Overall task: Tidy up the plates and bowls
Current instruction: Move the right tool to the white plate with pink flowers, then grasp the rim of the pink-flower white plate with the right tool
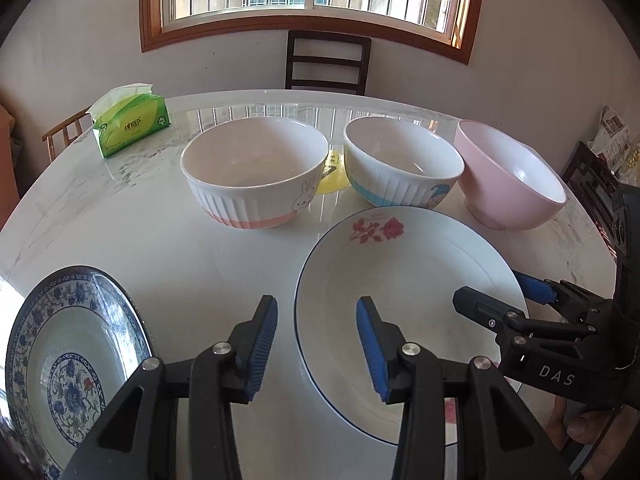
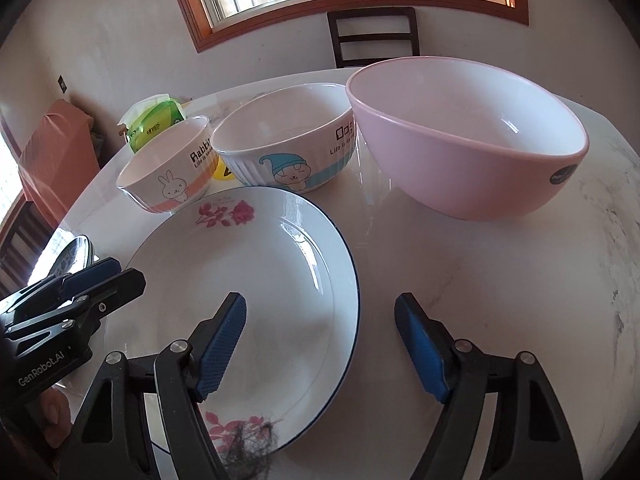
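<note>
A white rose-print plate (image 1: 404, 280) (image 2: 260, 264) lies on the marble table. A blue-and-white patterned plate (image 1: 68, 352) sits at the near left; its edge shows in the right wrist view (image 2: 74, 254). Behind stand a rabbit bowl with an orange band (image 1: 256, 176) (image 2: 168, 180), a bowl with a blue band (image 1: 402, 164) (image 2: 288, 148) and a larger pink bowl (image 1: 508, 180) (image 2: 468, 136). My left gripper (image 1: 316, 348) is open and empty, straddling the rose plate's left rim. My right gripper (image 2: 320, 344) is open and empty over that plate's right rim.
A green tissue pack (image 1: 130, 124) (image 2: 154, 124) lies at the table's far left. A yellow disc (image 1: 332, 176) lies between the two ribbed bowls. A dark chair (image 1: 326, 64) stands behind the table under the window. A clump of dark hair (image 2: 252, 444) lies on the plate's near edge.
</note>
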The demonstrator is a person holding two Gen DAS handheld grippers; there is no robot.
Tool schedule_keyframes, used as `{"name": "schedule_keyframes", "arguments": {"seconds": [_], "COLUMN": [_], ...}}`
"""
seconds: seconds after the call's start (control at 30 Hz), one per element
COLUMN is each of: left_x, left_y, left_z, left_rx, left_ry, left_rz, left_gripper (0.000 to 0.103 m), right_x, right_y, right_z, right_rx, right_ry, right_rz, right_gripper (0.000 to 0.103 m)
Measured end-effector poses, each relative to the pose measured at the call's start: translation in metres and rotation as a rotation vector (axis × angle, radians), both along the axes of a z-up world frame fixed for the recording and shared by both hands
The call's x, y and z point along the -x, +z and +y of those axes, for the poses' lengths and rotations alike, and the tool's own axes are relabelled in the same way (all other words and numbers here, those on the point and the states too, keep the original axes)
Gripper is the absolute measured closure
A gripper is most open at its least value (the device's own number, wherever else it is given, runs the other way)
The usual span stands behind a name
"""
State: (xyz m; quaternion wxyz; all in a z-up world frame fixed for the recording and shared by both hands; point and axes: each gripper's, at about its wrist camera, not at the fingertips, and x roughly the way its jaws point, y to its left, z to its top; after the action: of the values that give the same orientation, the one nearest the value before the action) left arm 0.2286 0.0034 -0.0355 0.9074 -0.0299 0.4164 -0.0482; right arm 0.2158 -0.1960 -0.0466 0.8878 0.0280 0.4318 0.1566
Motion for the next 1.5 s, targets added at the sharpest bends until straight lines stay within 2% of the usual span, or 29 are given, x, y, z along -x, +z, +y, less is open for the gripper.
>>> {"name": "schedule_keyframes", "arguments": {"seconds": [0.2,0.27,0.33,0.4,0.43,0.53,0.8,0.9,0.97,1.0,1.07,1.17,1.23,1.3,1.33,1.37,1.43,1.5], "left_x": [-0.002,-0.002,-0.002,-0.001,0.000,0.002,0.009,0.017,0.024,0.028,0.038,0.047,0.048,0.040,0.034,0.027,0.014,0.004], "left_y": [-0.004,-0.006,-0.008,-0.009,-0.010,-0.010,-0.007,-0.001,0.009,0.013,0.020,0.029,0.033,0.036,0.036,0.035,0.031,0.027], "left_z": [-0.006,-0.008,-0.012,-0.018,-0.020,-0.017,-0.012,-0.013,-0.020,-0.027,-0.042,-0.039,-0.026,-0.006,0.005,0.014,0.024,0.030], "left_rx": [-0.023,-0.034,-0.054,-0.118,-0.154,-0.161,-0.116,-0.126,-0.086,-0.090,-0.167,-0.087,-0.085,-0.038,0.002,0.030,0.037,0.038], "left_ry": [-0.014,-0.019,-0.027,-0.012,0.008,0.023,0.034,0.037,-0.022,-0.044,-0.030,-0.062,-0.021,0.003,0.011,0.011,0.010,0.024], "left_rz": [0.011,0.012,0.012,0.001,-0.008,-0.011,0.013,-0.018,-0.046,-0.055,-0.095,-0.084,-0.090,-0.049,-0.017,0.015,0.051,0.075], "left_gripper": [0.061,0.061,0.061,0.070,0.079,0.084,0.084,0.084,0.094,0.094,0.094,0.094,0.094,0.093,0.090,0.081,0.066,0.064], "right_x": [0.001,0.002,0.002,0.001,0.001,0.003,0.021,0.029,0.036,0.038,0.043,0.042,0.042,0.044,0.043,0.043,0.041,0.039], "right_y": [0.000,0.000,0.000,0.000,0.000,0.001,0.002,0.003,0.004,0.005,0.004,0.004,0.004,0.006,0.006,0.007,0.006,0.005], "right_z": [0.004,0.005,0.006,0.005,0.002,-0.005,-0.007,-0.007,-0.006,-0.004,0.003,0.002,0.001,0.000,0.000,-0.002,-0.006,-0.008], "right_rx": [0.022,0.033,0.039,0.032,0.022,0.005,0.010,0.004,-0.009,-0.020,-0.002,-0.020,-0.017,-0.012,-0.013,-0.021,-0.046,-0.050], "right_ry": [0.023,0.033,0.047,0.044,0.039,0.038,0.034,0.031,0.037,0.049,0.046,0.032,0.041,0.045,0.049,0.046,0.034,0.026], "right_rz": [-0.006,-0.011,-0.015,-0.011,-0.008,0.000,-0.005,-0.007,-0.011,-0.008,0.002,0.006,0.009,0.004,0.008,0.013,0.022,0.029], "right_gripper": [0.040,0.057,0.063,0.065,0.069,0.077,0.079,0.081,0.084,0.085,0.088,0.089,0.089,0.089,0.089,0.088,0.085,0.084]}}
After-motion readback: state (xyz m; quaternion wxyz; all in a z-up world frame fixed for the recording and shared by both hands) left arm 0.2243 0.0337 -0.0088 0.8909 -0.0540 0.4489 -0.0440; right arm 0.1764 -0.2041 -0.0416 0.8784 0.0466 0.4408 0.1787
